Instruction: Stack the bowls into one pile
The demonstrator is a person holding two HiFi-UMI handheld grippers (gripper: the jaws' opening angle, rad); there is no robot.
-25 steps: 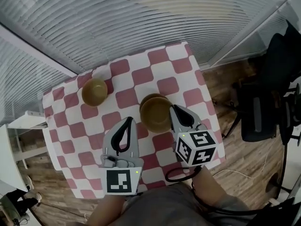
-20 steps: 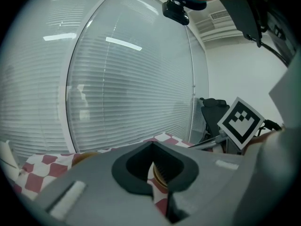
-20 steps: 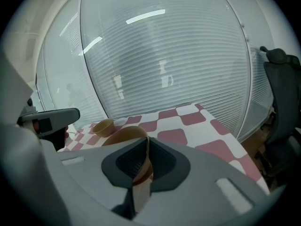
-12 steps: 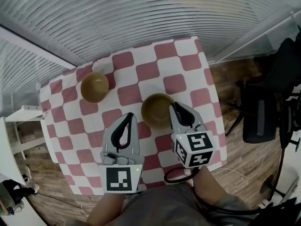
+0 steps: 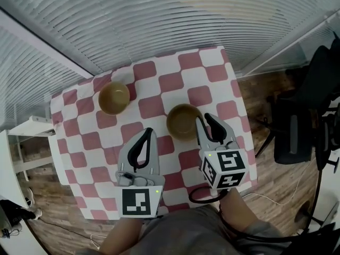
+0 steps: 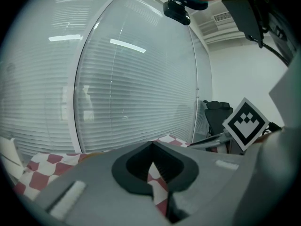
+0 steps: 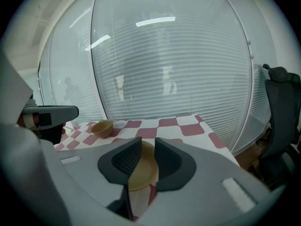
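Right gripper [image 5: 204, 118] hangs at the table's [image 5: 159, 84] middle, jaws slightly apart, the nearer bowl's [image 5: 183, 122] rim in the gap. Second bowl [image 5: 114, 97] sits at the table's far left. Left gripper [image 5: 147, 133], jaws together and empty, hovers over the table's near side.

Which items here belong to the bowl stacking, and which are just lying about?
Job:
near bowl
far bowl
right gripper
left gripper

Lying about:
checked tablecloth
office chair
window blinds
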